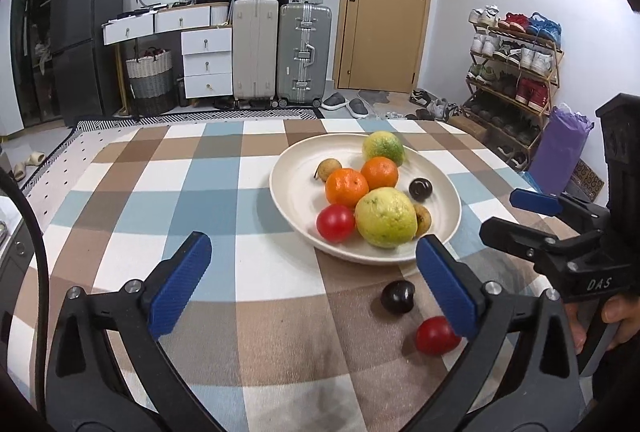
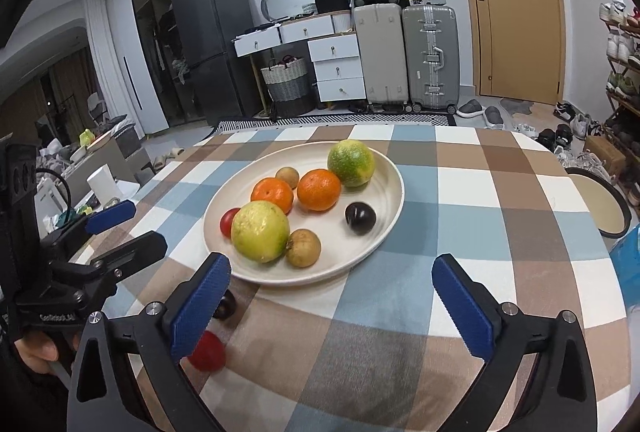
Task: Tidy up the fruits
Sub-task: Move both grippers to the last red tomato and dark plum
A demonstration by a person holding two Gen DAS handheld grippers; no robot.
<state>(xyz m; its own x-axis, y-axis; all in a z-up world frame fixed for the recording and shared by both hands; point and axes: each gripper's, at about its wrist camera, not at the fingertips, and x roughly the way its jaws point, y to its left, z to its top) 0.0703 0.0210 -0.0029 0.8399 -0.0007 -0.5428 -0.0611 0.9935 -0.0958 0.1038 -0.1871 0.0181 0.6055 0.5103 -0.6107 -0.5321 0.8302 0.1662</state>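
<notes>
Both tongs, left tongs (image 1: 314,280) and right tongs (image 2: 332,296), gape wide and hold nothing. Nearest on the bench (image 1: 132,192) lie a loose tomato (image 1: 434,335) and dark plum (image 1: 397,296) (just short of the plate). Straddle one squarely, squeeze gently, then lift it over the plate (image 1: 296,192) rim into the bare left side.

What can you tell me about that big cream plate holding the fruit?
The plate is round, shallow and cream, matte with faint rings like ceramic. It sits flat on the checked tablecloth. On it lie two oranges, two larger yellow-green fruits, two small brown fruits, a red one and a dark one. No gripper touches it.
</notes>
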